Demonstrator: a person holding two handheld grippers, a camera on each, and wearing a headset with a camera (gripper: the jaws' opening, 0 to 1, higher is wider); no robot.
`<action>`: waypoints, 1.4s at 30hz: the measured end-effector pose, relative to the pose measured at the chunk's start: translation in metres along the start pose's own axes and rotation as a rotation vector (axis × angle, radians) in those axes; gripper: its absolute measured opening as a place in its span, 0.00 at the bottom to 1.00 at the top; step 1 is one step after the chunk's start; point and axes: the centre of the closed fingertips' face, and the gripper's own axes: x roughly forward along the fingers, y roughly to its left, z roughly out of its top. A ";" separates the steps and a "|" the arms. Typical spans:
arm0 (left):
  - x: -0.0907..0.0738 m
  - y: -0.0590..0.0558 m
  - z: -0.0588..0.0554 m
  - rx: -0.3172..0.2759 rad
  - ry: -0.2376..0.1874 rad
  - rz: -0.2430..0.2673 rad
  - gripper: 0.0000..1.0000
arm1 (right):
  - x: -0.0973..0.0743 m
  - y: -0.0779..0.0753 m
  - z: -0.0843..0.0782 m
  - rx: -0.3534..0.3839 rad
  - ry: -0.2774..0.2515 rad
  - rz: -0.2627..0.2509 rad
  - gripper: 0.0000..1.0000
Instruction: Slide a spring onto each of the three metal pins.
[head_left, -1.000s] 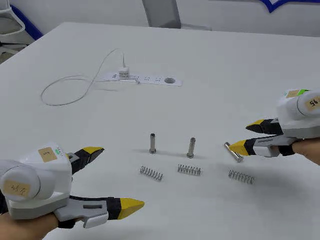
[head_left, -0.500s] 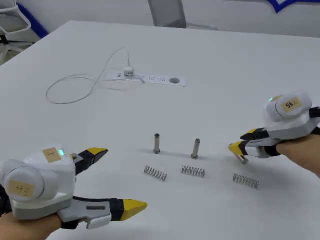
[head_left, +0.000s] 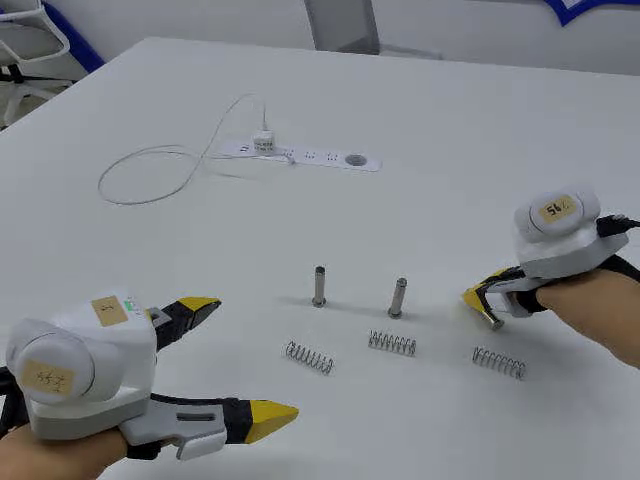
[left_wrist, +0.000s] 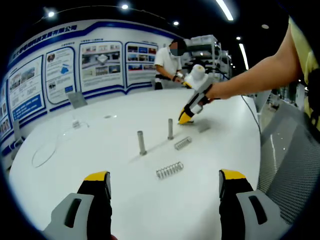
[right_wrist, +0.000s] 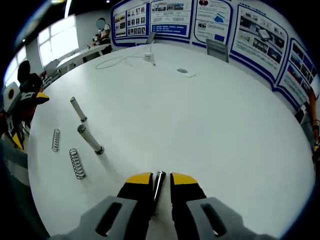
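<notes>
Right gripper view settles it: the right hand-held gripper (head_left: 478, 298) has its jaws pressed nearly together, pinching a metal pin (right_wrist: 158, 182) between the yellow tips. Head view gives less: the pin's lower end pokes out slanted under the tips, near the rightmost spring (head_left: 498, 362); contact with the counter (head_left: 450, 130) can't be made out. Left hand-held gripper (head_left: 245, 357) sits low at near left, jaws spread wide, holding nothing. Two other pins (head_left: 320, 285) (head_left: 398, 297) stand upright mid-counter. Two more springs (head_left: 308, 357) (head_left: 392, 343) lie flat before them, apart from the pins. Further back are a power strip (head_left: 310, 157) with a looped white cable (head_left: 150, 175), and a chair (head_left: 340, 25) cut off by the frame. Wall posters (left_wrist: 102, 60) show in the left gripper view, text unreadable.
</notes>
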 end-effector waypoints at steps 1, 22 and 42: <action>0.000 0.000 0.000 -0.002 0.000 0.000 0.91 | 0.000 0.000 0.000 0.002 0.004 0.000 0.15; -0.001 0.003 0.001 -0.006 -0.008 0.005 0.90 | 0.000 0.003 -0.003 0.115 0.026 0.014 0.09; 0.000 -0.002 0.009 0.018 -0.015 -0.010 0.90 | -0.043 0.007 0.003 0.099 -0.089 -0.010 0.09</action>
